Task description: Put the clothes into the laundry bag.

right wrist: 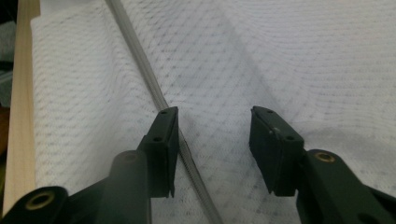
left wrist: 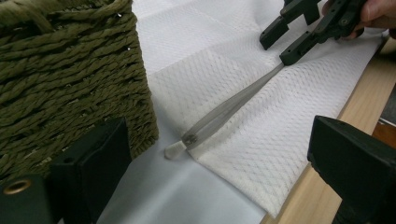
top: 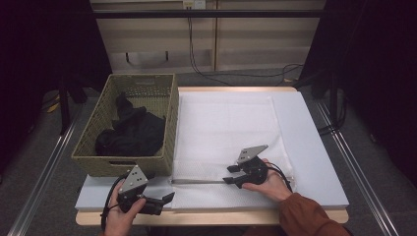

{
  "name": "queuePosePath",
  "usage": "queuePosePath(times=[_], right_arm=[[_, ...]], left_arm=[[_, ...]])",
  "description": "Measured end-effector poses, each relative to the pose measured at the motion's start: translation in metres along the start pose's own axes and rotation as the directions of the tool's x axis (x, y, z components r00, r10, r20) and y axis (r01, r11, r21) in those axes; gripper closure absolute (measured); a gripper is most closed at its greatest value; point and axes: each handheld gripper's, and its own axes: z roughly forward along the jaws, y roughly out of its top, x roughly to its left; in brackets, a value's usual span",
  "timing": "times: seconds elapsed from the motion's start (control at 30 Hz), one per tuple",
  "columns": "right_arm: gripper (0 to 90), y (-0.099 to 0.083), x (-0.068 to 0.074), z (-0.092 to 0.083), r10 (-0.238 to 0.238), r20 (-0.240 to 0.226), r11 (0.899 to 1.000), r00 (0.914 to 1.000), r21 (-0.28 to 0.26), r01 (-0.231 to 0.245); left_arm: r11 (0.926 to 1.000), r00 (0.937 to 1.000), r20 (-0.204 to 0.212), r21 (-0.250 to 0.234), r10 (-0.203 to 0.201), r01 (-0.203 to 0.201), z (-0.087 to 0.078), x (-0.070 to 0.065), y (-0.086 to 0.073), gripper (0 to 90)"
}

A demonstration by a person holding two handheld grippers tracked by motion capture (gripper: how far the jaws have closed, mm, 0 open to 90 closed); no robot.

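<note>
A staged recording bay, not a home

Black curtains (top: pixel 44 49) closed in both sides of the frame, metal rails (top: pixel 44 169) flanked the desk (top: pixel 314 147), and loose cables (top: pixel 196 54) hung down bare panelling (top: pixel 255 44) at the top.

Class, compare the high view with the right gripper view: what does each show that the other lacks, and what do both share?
High view alone: a woven basket holding dark cloth, and the left gripper. Right gripper view alone: the mesh weave of the white laundry bag seen close, its zipper passing under one of the fingers. Shared: the bag, the zipper and the right gripper, open.
</note>
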Motion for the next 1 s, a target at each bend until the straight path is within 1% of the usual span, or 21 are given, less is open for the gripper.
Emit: queuePosePath(times=[0.03, 0.1, 0.13, 0.2, 0.23, 0.27, 0.3, 0.33, 0.37, 0.4, 0.43, 0.47, 0.5, 0.53, 0.7, 0.73, 0.8, 0.83, 0.9, 0.93, 1.0], right_arm=[[52.9, 0.000, 0.002, 0.000, -0.019, 0.015, 1.000, 0.9997, 0.004, 0.019], [53.1, 0.001, 0.004, 0.000, -0.026, 0.030, 1.000, 0.9992, 0.013, 0.026], [53.8, 0.001, 0.004, 0.000, -0.027, 0.030, 1.000, 0.9992, 0.017, 0.026], [57.5, 0.002, 0.004, 0.001, -0.007, 0.040, 1.000, 0.9992, 0.016, 0.007], [60.7, 0.003, 0.003, 0.000, 0.003, 0.047, 1.000, 0.9989, 0.022, -0.004], [65.2, 0.003, 0.001, 0.000, 0.011, 0.042, 1.000, 0.9991, 0.014, -0.011], [69.3, 0.002, -0.001, -0.001, 0.034, 0.049, 0.999, 0.9982, 0.010, -0.034], [72.3, 0.002, -0.003, -0.001, 0.047, 0.048, 0.999, 0.9978, 0.005, -0.047], [79.1, 0.003, -0.003, -0.001, 0.057, 0.052, 0.998, 0.9970, 0.005, -0.057], [80.6, 0.003, -0.004, -0.002, 0.056, 0.058, 0.998, 0.9967, -0.005, -0.056], [81.4, 0.004, -0.004, -0.003, 0.069, 0.058, 0.998, 0.9960, -0.007, -0.068], [84.1, 0.004, -0.004, -0.003, 0.069, 0.050, 0.998, 0.9964, -0.005, -0.069], [85.6, 0.004, -0.004, -0.004, 0.062, 0.061, 0.998, 0.9962, -0.008, -0.061], [87.6, 0.005, -0.005, -0.005, 0.069, 0.057, 0.998, 0.9960, -0.019, -0.068], [89.4, 0.011, -0.009, -0.012, 0.084, 0.077, 0.995, 0.9935, -0.053, -0.080], [89.4, 0.012, -0.011, -0.013, 0.084, 0.073, 0.995, 0.9938, -0.058, -0.080], [89.4, 0.014, -0.015, -0.011, 0.083, 0.087, 0.995, 0.9928, -0.061, -0.078], [89.4, 0.014, -0.017, -0.010, 0.085, 0.091, 0.995, 0.9922, -0.064, -0.080], [89.1, 0.014, -0.022, -0.005, 0.094, 0.089, 0.994, 0.9916, -0.060, -0.089], [88.5, 0.014, -0.024, -0.003, 0.089, 0.094, 0.995, 0.9917, -0.055, -0.084], [81.5, 0.011, -0.030, 0.003, 0.103, 0.103, 0.994, 0.9894, -0.045, -0.099]], left_arm=[[1.0000, 1.0000, 0.001, 0.002, -0.003, 0.003, 0.000, 0.000, 0.000, 5.9], [1.0000, 1.0000, 0.003, 0.001, -0.001, 0.001, 0.000, 0.000, 0.000, 5.9], [1.0000, 1.0000, 0.000, 0.003, -0.005, 0.005, 0.000, 0.000, 0.000, 5.9], [1.0000, 1.0000, 0.003, 0.003, -0.003, 0.003, 0.000, 0.000, 0.000, 5.9], [1.0000, 1.0000, 0.001, 0.005, -0.002, 0.002, 0.000, 0.001, 0.000, 5.9], [1.0000, 1.0000, 0.007, 0.003, -0.004, 0.004, 0.000, 0.001, 0.000, 5.9], [1.0000, 1.0000, 0.008, 0.003, -0.003, 0.003, 0.000, 0.001, 0.000, 5.9], [1.0000, 1.0000, 0.005, 0.005, -0.003, 0.003, 0.000, 0.001, 0.000, 5.9], [1.0000, 1.0000, 0.005, 0.005, -0.003, 0.003, 0.000, 0.001, 0.000, 5.9], [1.0000, 1.0000, 0.004, 0.007, -0.002, 0.002, -0.001, 0.001, 0.000, 5.9], [1.0000, 1.0000, 0.004, 0.008, -0.002, 0.002, -0.001, 0.001, 0.000, 5.9], [1.0000, 1.0000, 0.006, 0.007, -0.002, 0.002, 0.000, 0.001, 0.000, 5.9], [1.0000, 1.0000, 0.008, 0.006, -0.001, 0.001, 0.000, 0.001, 0.000, 5.9], [1.0000, 1.0000, 0.008, 0.006, -0.002, 0.002, 0.000, 0.001, 0.000, 5.9], [0.9999, 1.0000, 0.009, 0.010, -0.002, 0.002, 0.000, 0.001, 0.000, 5.9], [1.0000, 1.0000, 0.010, 0.010, -0.001, 0.001, 0.000, 0.001, 0.000, 5.9], [0.9999, 0.9999, 0.012, 0.008, -0.008, 0.008, 0.001, 0.001, 0.000, 5.9], [0.9999, 0.9999, 0.011, 0.011, -0.004, 0.004, 0.001, 0.002, 0.000, 5.9], [0.9999, 1.0000, 0.008, 0.015, -0.003, 0.003, 0.001, 0.002, 0.000, 5.9], [0.9999, 1.0000, 0.008, 0.016, -0.003, 0.003, 0.001, 0.002, 0.000, 5.9], [0.9999, 0.9999, 0.010, 0.017, -0.003, 0.003, 0.001, 0.002, -0.001, 5.9]])
